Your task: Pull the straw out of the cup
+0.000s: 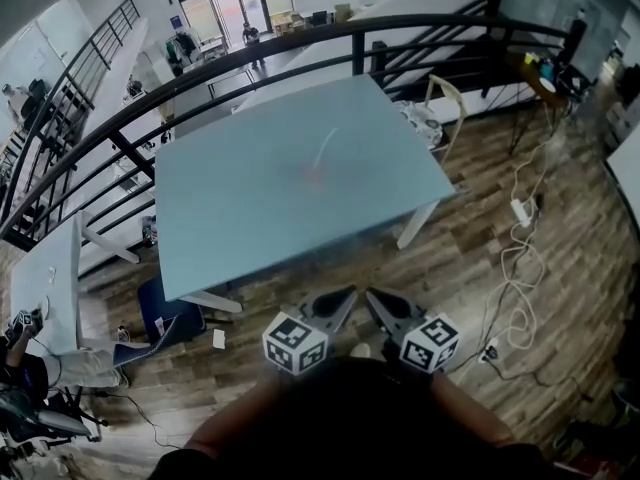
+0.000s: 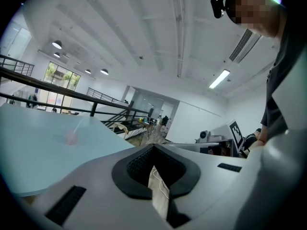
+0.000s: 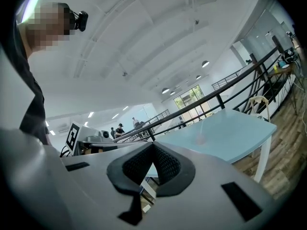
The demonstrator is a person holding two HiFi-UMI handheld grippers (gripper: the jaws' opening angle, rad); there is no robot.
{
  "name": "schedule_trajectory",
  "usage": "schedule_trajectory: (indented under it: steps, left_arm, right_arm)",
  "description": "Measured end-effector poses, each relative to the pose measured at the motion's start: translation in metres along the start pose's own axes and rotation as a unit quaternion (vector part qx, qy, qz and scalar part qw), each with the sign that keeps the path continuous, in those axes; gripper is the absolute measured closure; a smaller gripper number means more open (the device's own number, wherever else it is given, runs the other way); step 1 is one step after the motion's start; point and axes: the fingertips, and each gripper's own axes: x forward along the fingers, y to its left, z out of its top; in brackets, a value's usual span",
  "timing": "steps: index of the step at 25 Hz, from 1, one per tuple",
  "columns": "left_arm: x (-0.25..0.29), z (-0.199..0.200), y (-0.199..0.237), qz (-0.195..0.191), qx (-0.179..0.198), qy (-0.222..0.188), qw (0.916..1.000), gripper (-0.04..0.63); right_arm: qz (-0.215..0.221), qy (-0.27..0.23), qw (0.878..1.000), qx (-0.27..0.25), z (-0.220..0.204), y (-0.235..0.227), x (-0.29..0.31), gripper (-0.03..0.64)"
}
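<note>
One cup, one straw. Both are small and blurred in the head view. The cup reads as a pinkish smudge just above centre frame, near the middle of the one pale blue tabletop.

The straw's foot is in the cup. Its long axis leans, with the free end pointing toward the upper right of the frame.

In the left gripper view the cup sits at centre left and the straw tilts slightly right. In the right gripper view the cup is right of centre and the straw looks nearly upright. Nothing else on the tabletop that we can make out.

Two claws, both low in the head view and well apart from the cup, off the tabletop's near edge. The left claw has its tips together with nothing between them. Its own view shows only floor through the gap behind the pads. The right claw is likewise closed and empty. Two marker cubes, one per claw.

Only the head view shows the wooden floor, the white cables at right and the curved black railing beyond the tabletop in full. Only the gripper views show the ceiling lights overhead.
</note>
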Motion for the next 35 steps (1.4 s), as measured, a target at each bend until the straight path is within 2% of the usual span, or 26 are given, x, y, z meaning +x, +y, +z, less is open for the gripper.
schedule_trajectory:
  steps: [8,17,29,35]
  left_arm:
    - [0.029,-0.005,-0.004,-0.002,-0.007,0.02,0.9998,0.584]
    - [0.053,0.008,0.025,-0.007,-0.005,0.03,0.9995,0.584]
    - [0.073,0.038,0.095,-0.032,-0.001,0.035,0.9989,0.584]
    - [0.056,0.061,0.144,-0.035,0.02,0.042,0.9983,0.584]
  right_arm:
    - [-0.007,-0.003,1.0,0.02,0.005,-0.03,-0.011,0.605]
    - [-0.021,-0.006,0.999,0.028,0.018,-0.059,0.007,0.605]
    - [-0.042,-0.004,0.998,0.035,0.037,-0.09,0.077,0.604]
    - [-0.045,-0.007,0.998,0.037,0.049,-0.082,0.133,0.604]
